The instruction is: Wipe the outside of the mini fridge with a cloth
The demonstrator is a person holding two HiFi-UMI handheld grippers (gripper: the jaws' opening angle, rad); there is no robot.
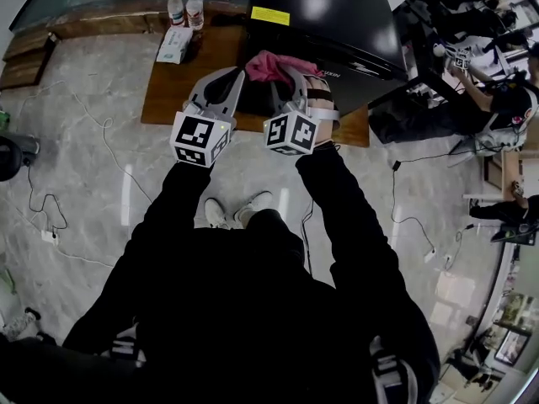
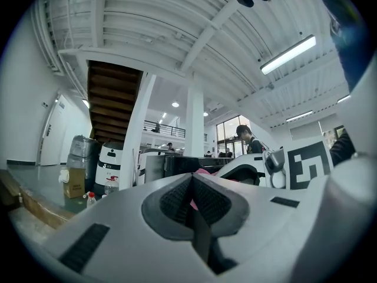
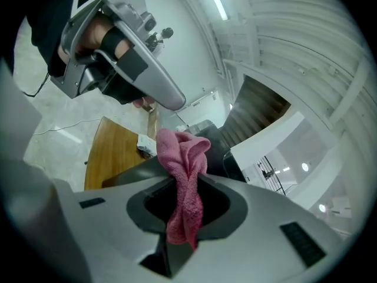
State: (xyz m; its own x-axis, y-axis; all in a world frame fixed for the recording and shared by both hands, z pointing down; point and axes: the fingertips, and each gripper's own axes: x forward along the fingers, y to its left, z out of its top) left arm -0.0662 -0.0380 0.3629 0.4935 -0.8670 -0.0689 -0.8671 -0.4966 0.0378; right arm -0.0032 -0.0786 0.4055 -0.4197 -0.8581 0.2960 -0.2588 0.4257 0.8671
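Right gripper view shows the right gripper [image 3: 184, 184] with its jaws clamped on a pink cloth [image 3: 184, 149]. A bunched fold stands up beyond the tips, and a tail hangs back between the jaws. Just ahead of those jaws is the black mini fridge [image 3: 217, 143], which stands on a wooden board [image 3: 112, 158]. Whether the cloth touches the fridge cannot be told.

Left gripper view shows the left gripper [image 2: 192, 200] with its jaws pressed together and nothing between them. A sliver of pink shows past their tips.

Head view has both grippers side by side. Two bottles [image 1: 185, 8] and a tissue pack [image 1: 174, 45] lie well beyond the left jaws.
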